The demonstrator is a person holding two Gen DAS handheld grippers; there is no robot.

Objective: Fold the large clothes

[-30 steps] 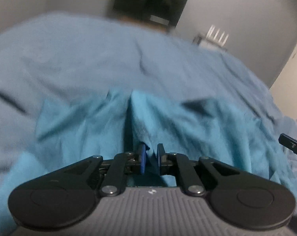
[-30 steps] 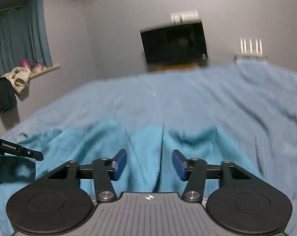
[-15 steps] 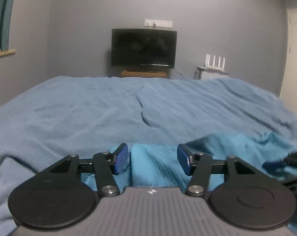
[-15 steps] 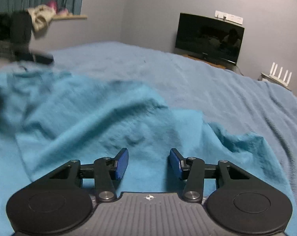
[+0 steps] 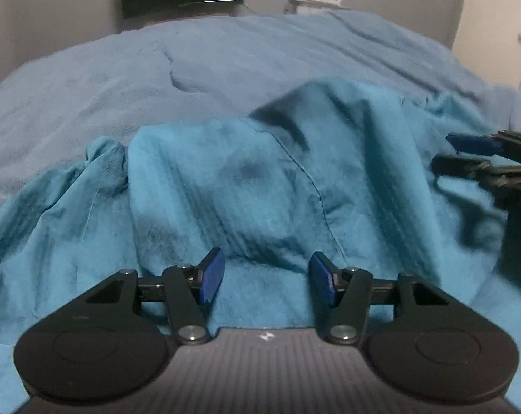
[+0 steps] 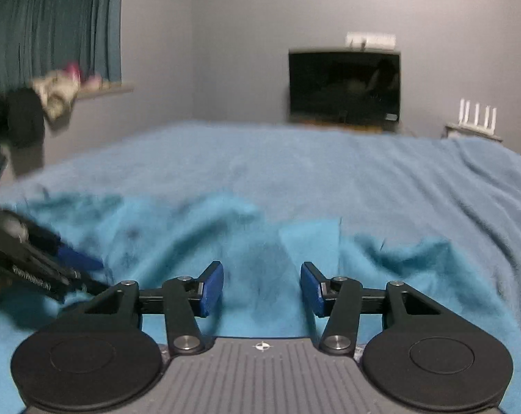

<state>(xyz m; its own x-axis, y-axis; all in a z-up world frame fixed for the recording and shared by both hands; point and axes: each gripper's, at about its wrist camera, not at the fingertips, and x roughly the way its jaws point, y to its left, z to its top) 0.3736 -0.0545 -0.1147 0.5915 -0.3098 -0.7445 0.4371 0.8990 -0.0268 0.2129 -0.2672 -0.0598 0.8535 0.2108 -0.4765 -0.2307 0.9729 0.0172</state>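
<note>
A large teal garment point(image 5: 243, 189) lies rumpled on the blue bed cover point(image 5: 157, 69), with a seam running down its raised middle fold. My left gripper point(image 5: 264, 269) hovers just over the near part of the cloth, open, with nothing pinched between its blue pads. The right gripper point(image 5: 484, 158) pokes in from the right edge over the garment's far side. In the right wrist view the garment point(image 6: 177, 234) spreads below my right gripper point(image 6: 262, 276), whose jaws are opening with only cloth beneath them. The left gripper point(image 6: 64, 262) shows blurred at the left.
The bed cover point(image 6: 329, 165) stretches far beyond the garment. A dark TV point(image 6: 343, 86) hangs on the far wall, with a white router point(image 6: 476, 117) to its right. Clothes are piled on a window sill point(image 6: 57, 89) under a curtain point(image 6: 53, 24).
My left gripper has let go of the garment fold it pinched, opened wide and tipped down over the cloth. The right gripper stayed open and swung across the garment.
</note>
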